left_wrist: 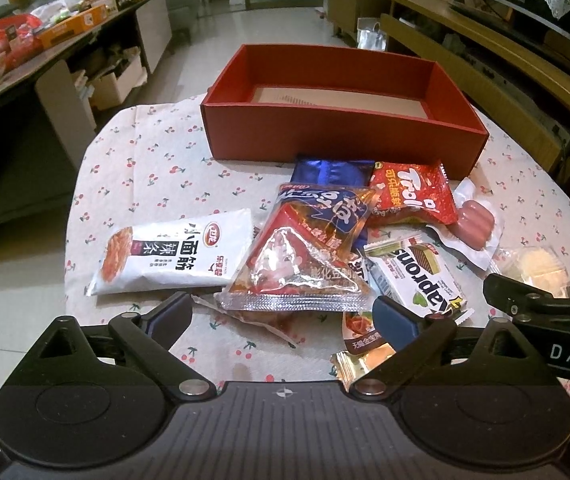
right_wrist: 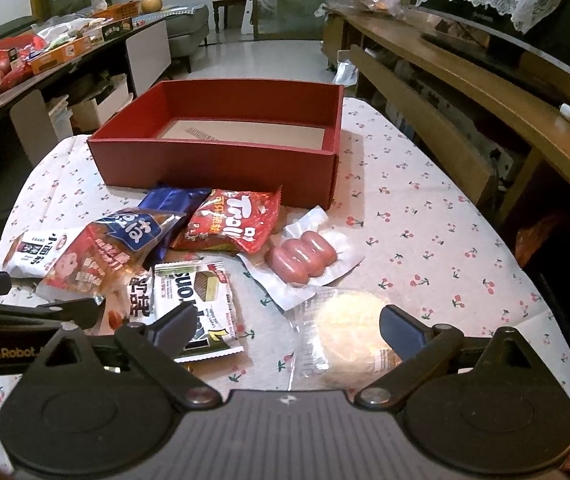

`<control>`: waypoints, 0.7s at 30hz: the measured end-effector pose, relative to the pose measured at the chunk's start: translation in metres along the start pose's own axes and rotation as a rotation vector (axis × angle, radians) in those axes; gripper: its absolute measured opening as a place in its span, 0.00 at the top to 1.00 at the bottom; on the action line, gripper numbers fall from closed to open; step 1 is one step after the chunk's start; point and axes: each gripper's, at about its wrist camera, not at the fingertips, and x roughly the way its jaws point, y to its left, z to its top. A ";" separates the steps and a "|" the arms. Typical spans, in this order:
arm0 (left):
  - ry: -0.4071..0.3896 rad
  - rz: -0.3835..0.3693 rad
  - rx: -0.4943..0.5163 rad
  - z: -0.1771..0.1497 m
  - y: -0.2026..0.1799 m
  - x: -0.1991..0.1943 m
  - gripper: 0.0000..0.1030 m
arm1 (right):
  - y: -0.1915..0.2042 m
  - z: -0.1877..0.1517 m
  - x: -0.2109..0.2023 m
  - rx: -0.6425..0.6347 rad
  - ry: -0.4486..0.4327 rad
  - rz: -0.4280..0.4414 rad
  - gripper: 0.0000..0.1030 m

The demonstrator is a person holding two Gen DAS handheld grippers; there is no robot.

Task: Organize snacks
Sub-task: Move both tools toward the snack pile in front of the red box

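While a cherry-print tablecloth (left_wrist: 133,168) covers the table, a red box (right_wrist: 221,164) sits open at its far side with only a bare cardboard floor showing inside. Just before the box lies a heap of snacks: a white packet (left_wrist: 173,258) with Chinese writing, a clear red-and-blue bag (left_wrist: 309,248), a red "Trolli" bag (right_wrist: 233,220), a wafer pack (right_wrist: 197,304) reading "Napoli", sealed sausages (right_wrist: 303,258) and a wrapped pale cake (right_wrist: 349,332). The left gripper (left_wrist: 283,314) hovers over the heap, fingers spread, holding nothing. The right gripper (right_wrist: 287,326), marked "GenRobot", likewise stands wide apart, its fingers flanking the cake.
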 end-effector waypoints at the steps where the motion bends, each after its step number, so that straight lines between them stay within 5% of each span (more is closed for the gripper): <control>1: 0.000 0.001 0.000 0.000 0.000 0.000 0.04 | 0.000 0.000 0.000 0.000 0.001 0.001 0.00; 21: 0.021 -0.021 -0.029 -0.003 0.015 0.001 0.05 | 0.009 0.002 0.005 -0.022 0.042 0.067 0.00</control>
